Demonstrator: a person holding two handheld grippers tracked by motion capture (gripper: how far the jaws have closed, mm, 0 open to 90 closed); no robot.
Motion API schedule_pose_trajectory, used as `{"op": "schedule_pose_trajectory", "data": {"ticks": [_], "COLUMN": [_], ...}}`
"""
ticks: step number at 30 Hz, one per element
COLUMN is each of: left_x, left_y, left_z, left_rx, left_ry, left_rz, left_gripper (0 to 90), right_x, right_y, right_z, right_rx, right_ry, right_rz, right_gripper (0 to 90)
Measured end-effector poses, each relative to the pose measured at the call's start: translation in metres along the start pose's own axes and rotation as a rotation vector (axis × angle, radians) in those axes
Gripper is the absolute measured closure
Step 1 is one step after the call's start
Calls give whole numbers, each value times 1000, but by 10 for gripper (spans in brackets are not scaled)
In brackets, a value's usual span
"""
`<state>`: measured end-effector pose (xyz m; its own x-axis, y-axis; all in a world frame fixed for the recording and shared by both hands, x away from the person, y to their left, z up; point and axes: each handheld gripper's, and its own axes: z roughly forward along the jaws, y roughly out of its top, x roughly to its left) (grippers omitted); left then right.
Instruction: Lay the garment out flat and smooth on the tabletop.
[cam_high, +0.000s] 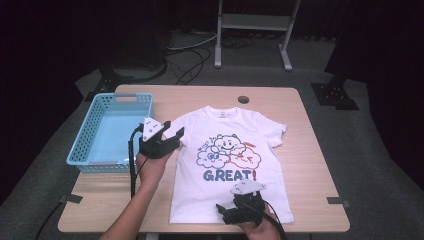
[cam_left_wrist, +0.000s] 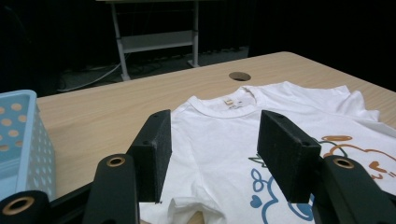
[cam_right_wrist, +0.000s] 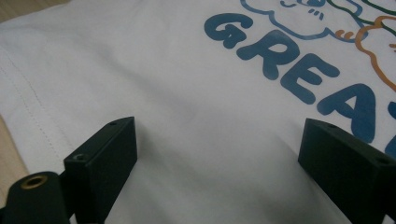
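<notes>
A white T-shirt (cam_high: 197, 192) lies flat, front up, on the wooden table (cam_high: 312, 165); it bears cartoon clouds and the blue word "GREAT!". My left gripper (cam_high: 175, 134) hovers at the shirt's left sleeve, held by a hand that reaches in from below. In the left gripper view this gripper (cam_left_wrist: 215, 149) is open, with the sleeve and shoulder of the shirt (cam_left_wrist: 289, 100) beneath it and nothing pressed between the pads. My right gripper (cam_high: 223, 212) sits over the shirt's bottom hem. Its jaws (cam_right_wrist: 219, 158) stand wide open just above the cloth (cam_right_wrist: 177, 70) near the lettering.
A light blue perforated basket (cam_high: 120, 97) stands at the table's left edge, close beside the left gripper, and its wall (cam_left_wrist: 23, 135) shows in the left gripper view. A round cable hole (cam_high: 243, 99) lies behind the collar. A white metal frame (cam_high: 252, 22) stands beyond the table.
</notes>
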<state>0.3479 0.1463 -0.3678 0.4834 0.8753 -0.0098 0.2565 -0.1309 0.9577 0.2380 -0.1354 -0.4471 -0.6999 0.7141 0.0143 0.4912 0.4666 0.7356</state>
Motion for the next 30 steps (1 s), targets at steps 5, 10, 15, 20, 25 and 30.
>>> {"op": "schedule_pose_trajectory", "data": {"ticks": [5, 10, 15, 20, 25, 30], "left_x": [-1, -3, -8, -11, -14, -16], "left_y": [-1, 0, -2, -8, -16, -21], "left_z": [-5, -8, -12, -15, -20, -27], "left_rx": [-4, 0, -8, -2, 4, 5], "left_ry": [-4, -9, -15, -20, -28, -35], "left_rz": [3, -1, 17, 12, 10, 12], "left_gripper": [434, 411, 383, 347, 327, 304], "right_x": [1, 1, -10, -33, -57, -76], "right_y": [-2, -4, -4, -5, -12, -22], "right_z": [-2, -4, -16, -34, -53, -67], "right_rx": [1, -2, -69, -116, -150, -163], "right_ry": [-2, 10, 3, -34, -76, -115], "right_rz": [-9, -14, 12, 49, 85, 116], "right_gripper": [110, 109, 109, 99, 99, 99]}}
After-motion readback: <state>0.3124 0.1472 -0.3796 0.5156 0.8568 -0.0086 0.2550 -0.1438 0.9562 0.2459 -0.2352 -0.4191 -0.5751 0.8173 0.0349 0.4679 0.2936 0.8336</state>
